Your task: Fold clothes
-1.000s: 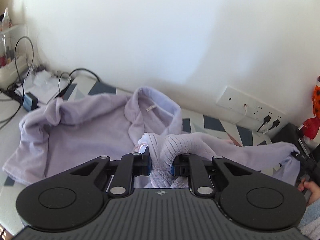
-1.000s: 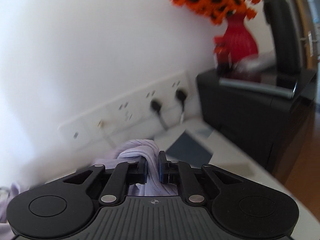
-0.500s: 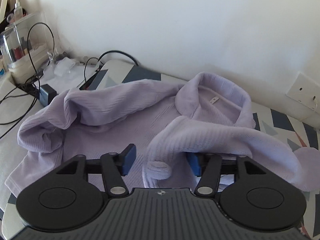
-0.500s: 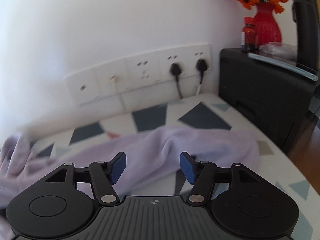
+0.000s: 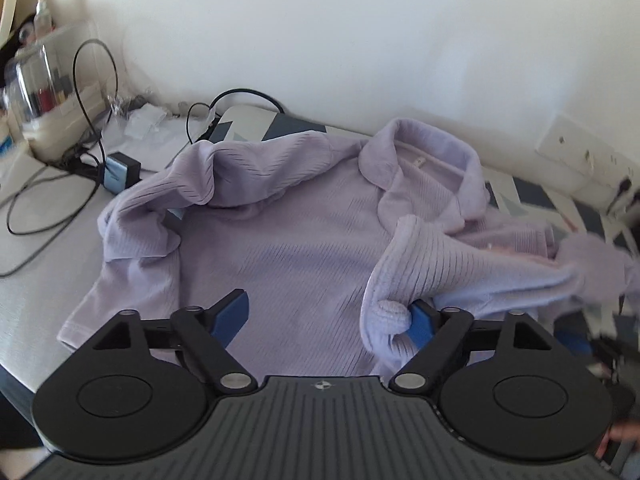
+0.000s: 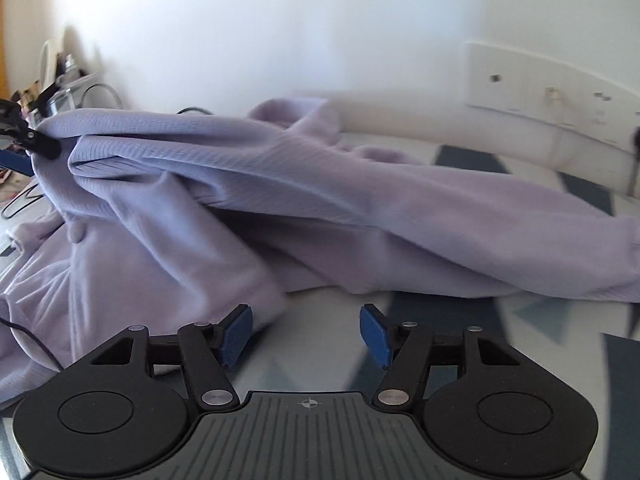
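A lavender ribbed sweater (image 5: 288,248) with a collar lies spread on the patterned table cover (image 5: 288,126). One sleeve (image 5: 460,264) is folded in across its front. My left gripper (image 5: 326,306) hovers over the sweater's lower part, its jaws opening wide. The sleeve's cuff (image 5: 386,312) rests loosely against the right pad, not pinched. In the right wrist view the sweater (image 6: 320,184) lies bunched ahead. My right gripper (image 6: 305,316) is open over the bare table cover (image 6: 460,320), with nothing between its fingers.
Black cables (image 5: 40,216), a small charger (image 5: 120,170) and a clear container (image 5: 44,80) crowd the table's left end. Wall sockets (image 6: 552,88) run along the back right. The wall stands close behind the sweater.
Both grippers have opened and let go of the sleeve, which now lies across the sweater. The left one dipped closer to the cloth. The right one swung left, away from the vase and cabinet.
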Tool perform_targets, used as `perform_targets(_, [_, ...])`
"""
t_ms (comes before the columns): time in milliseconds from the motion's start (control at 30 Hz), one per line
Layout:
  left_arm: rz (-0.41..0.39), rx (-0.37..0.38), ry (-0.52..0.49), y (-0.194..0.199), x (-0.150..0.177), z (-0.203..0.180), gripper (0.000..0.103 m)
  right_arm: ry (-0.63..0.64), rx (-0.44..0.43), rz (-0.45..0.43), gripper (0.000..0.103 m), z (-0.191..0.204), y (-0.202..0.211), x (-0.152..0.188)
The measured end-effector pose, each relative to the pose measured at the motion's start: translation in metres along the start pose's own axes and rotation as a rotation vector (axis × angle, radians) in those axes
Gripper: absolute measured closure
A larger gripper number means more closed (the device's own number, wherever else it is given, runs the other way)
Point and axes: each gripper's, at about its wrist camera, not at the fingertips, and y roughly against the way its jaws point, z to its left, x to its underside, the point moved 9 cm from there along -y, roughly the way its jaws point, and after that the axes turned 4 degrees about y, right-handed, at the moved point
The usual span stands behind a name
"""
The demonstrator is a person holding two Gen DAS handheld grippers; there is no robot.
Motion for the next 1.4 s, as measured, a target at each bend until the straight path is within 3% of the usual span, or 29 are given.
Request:
perform_targets(67, [-0.007,-0.01,-0.021,0.006,0.008,0.005,0.016,-0.007,-0.041,0.01,0.058,0.012,-0.012,-0.005])
perform_targets(100, [-0.002,-0.011,-0.007,0.008,0.011,0.01,0.015,-0.021,-0.068,0.019,0.077,0.016,-0.014,-0.009])
perform_targets(167, [0.015,-0.005,0.05,0.01,0.014,0.024,0.015,-0.041,-0.109,0.025,0.092,0.022,-0.013,-0.018])
perform_targets(233, [0.022,-0.014,0.115,0.011,0.016,0.043,0.015,-0.055,-0.154,0.018,0.095,0.028,-0.008,-0.029])
perform_targets(433, [0.033,0.007,0.137,0.018,0.025,0.07,0.015,-0.14,-0.363,-0.081,0.096,0.043,0.017,-0.09])
perform_targets(533, [0.051,0.064,0.077,0.021,0.035,0.06,0.015,-0.186,-0.419,-0.122,0.096,0.055,0.011,-0.124])
perform_targets(667, [0.07,0.13,-0.04,0.022,0.052,0.033,0.015,-0.164,-0.456,-0.098,0.096,0.088,-0.025,-0.153])
perform_targets(867, [0.122,0.201,-0.186,0.01,0.086,-0.014,0.013,-0.09,-0.423,0.092,0.094,0.137,-0.101,-0.142])
perform_targets(1000, [0.155,0.246,-0.298,0.002,0.106,-0.041,0.013,0.005,-0.38,0.154,0.093,0.152,-0.116,-0.122])
perform_targets(1067, [0.174,0.275,-0.335,-0.001,0.116,-0.053,0.013,0.0,-0.399,0.155,0.088,0.151,-0.106,-0.122])
perform_targets(1200, [0.169,0.264,-0.413,-0.009,0.132,-0.07,0.015,-0.054,-0.446,0.115,0.063,0.136,-0.073,-0.13])
perform_targets(1233, [0.159,0.257,-0.422,-0.01,0.134,-0.073,0.02,-0.078,-0.453,0.09,0.051,0.128,-0.062,-0.134])
perform_targets(1300, [0.143,0.248,-0.418,-0.01,0.135,-0.075,0.06,-0.105,-0.432,0.026,0.04,0.108,-0.037,-0.138])
perform_targets(1333, [0.149,0.249,-0.407,-0.011,0.137,-0.076,0.066,-0.103,-0.397,-0.014,0.04,0.096,-0.025,-0.138])
perform_targets(1400, [0.155,0.262,-0.387,-0.009,0.139,-0.075,0.09,-0.086,-0.309,-0.088,0.04,0.072,-0.001,-0.132])
